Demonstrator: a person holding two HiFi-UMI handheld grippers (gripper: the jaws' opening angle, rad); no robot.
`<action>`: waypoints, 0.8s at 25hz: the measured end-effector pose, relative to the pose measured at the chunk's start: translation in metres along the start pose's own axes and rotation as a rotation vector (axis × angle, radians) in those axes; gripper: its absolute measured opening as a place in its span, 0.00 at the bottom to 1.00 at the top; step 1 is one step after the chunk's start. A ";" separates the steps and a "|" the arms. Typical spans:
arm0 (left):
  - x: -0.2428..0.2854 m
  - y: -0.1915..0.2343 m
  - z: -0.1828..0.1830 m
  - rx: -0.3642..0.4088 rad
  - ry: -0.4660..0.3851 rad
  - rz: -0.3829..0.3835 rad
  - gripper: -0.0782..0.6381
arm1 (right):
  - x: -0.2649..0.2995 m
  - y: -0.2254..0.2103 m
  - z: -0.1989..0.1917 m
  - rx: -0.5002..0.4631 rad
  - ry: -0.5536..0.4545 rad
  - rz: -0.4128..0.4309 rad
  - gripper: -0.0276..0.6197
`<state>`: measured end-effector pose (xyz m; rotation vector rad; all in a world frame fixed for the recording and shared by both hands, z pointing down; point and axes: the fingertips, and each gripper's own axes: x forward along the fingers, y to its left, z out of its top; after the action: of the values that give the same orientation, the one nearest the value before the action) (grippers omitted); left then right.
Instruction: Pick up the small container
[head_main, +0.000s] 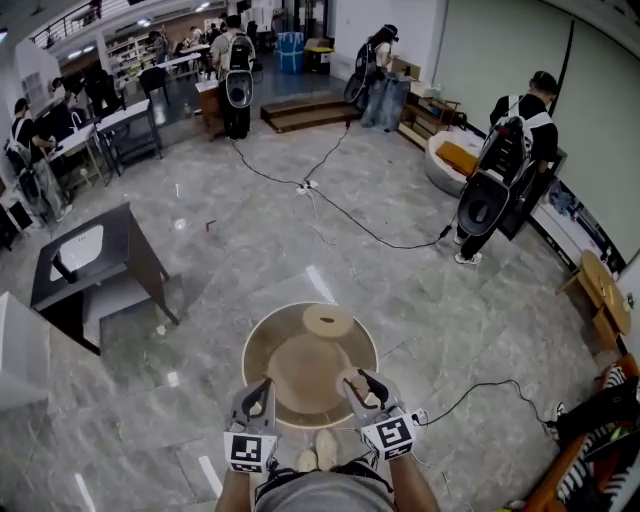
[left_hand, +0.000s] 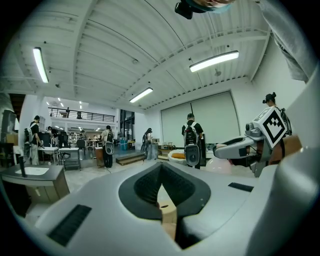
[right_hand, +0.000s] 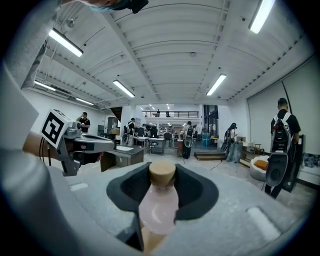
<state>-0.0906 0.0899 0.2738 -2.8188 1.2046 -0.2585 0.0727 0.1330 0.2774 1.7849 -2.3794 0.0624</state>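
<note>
My right gripper is shut on the small container, a pale pink bottle with a tan cork stopper. The bottle stands upright between the dark pads in the right gripper view. In the head view the container hangs over the near edge of the round wooden table. The left gripper view shows the right gripper from the side, a pink bulge under it. My left gripper hovers beside it at the table's near left, jaws together and nothing held; its pads form a narrow V.
A small round wooden disc lies at the table's far side. A dark desk stands to the left. A cable runs across the marble floor, and a power strip lies near my right. People with backpacks stand further off.
</note>
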 end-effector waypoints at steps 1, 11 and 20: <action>-0.001 -0.003 0.000 0.005 0.000 -0.004 0.13 | -0.003 0.000 -0.001 0.001 0.000 -0.003 0.26; 0.001 -0.016 -0.003 0.026 0.007 -0.033 0.13 | -0.003 -0.001 -0.002 -0.002 -0.001 -0.007 0.26; 0.002 -0.022 -0.005 0.025 0.011 -0.040 0.13 | -0.003 -0.001 -0.001 -0.012 -0.003 0.001 0.26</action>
<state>-0.0746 0.1040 0.2819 -2.8262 1.1402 -0.2902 0.0744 0.1360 0.2781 1.7800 -2.3770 0.0451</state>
